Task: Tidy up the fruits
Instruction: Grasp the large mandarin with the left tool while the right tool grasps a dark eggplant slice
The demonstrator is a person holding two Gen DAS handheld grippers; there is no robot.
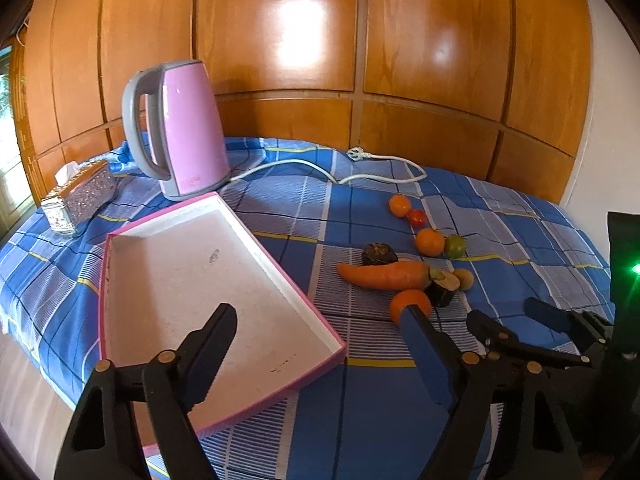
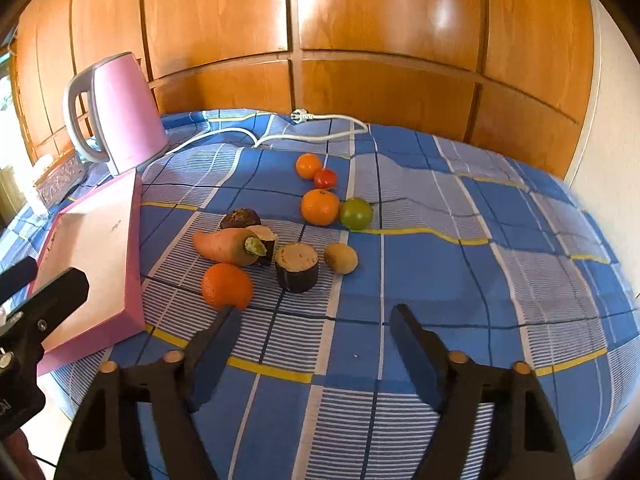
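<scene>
Left tongs [image 1: 320, 320] wide with nothing between, over the tray's [image 1: 224, 424] near edge, right tongs [image 2: 316, 316] wide and empty, an orange [image 2: 227, 285] just beyond their left tip, carrot [image 2: 224, 246] and other fruit further ahead on the checked cloth [image 2: 440, 264]

A table under a blue checked cloth [image 2: 440, 264] carries everything. Around the carrot [image 2: 224, 246] lie oranges [image 2: 320, 207], dark stumps [image 2: 297, 267] and a green fruit [image 2: 356, 213]. Left of it sits a pink tray [image 1: 192, 280], with a pink kettle [image 1: 188, 128] behind.
</scene>
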